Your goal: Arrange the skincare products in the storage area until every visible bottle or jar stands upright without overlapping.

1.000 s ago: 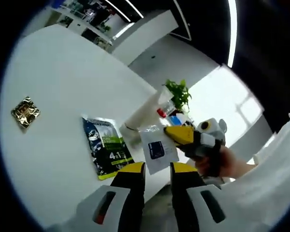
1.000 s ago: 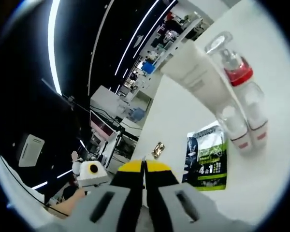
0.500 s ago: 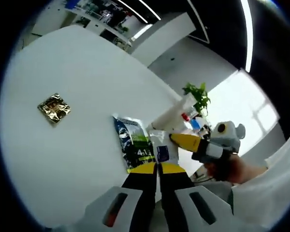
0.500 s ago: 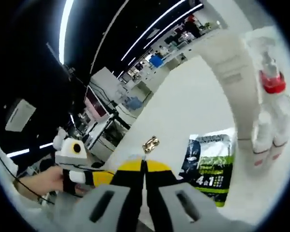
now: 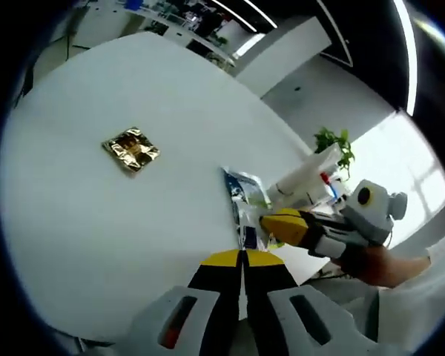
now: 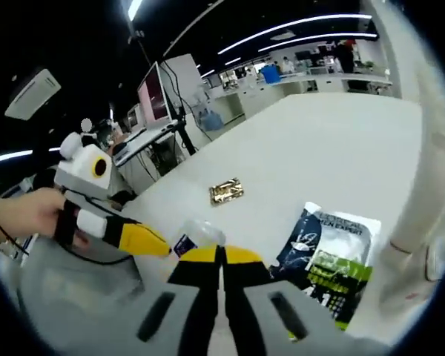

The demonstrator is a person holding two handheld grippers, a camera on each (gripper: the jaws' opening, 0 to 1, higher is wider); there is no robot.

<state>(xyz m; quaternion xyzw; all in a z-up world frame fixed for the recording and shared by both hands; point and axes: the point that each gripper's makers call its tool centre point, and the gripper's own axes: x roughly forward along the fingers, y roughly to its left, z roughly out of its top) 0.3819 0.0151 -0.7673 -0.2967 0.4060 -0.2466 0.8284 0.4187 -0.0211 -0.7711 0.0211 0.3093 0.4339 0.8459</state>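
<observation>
1. Fingers of the left gripper (image 5: pixel 242 259) and the right gripper (image 6: pixel 221 256) were pressed together, both apparently pinching a small white sachet (image 5: pixel 246 226).
2. Tall bottles (image 5: pixel 305 172) were seen upright at the table (image 5: pixel 96 215) edge.
3. Green packet (image 6: pixel 328 256) and gold sachet (image 6: pixel 226 191) were left flat; arranging was judged unfinished.

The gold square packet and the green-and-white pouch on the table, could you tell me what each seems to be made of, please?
The gold square packet looks like metallic foil: it is crinkled, with bright, uneven reflections. The green-and-white pouch seems to be glossy printed plastic film, smooth, lying flat, with sharp print and a soft sheen. Both rest on the matte white table.
</observation>
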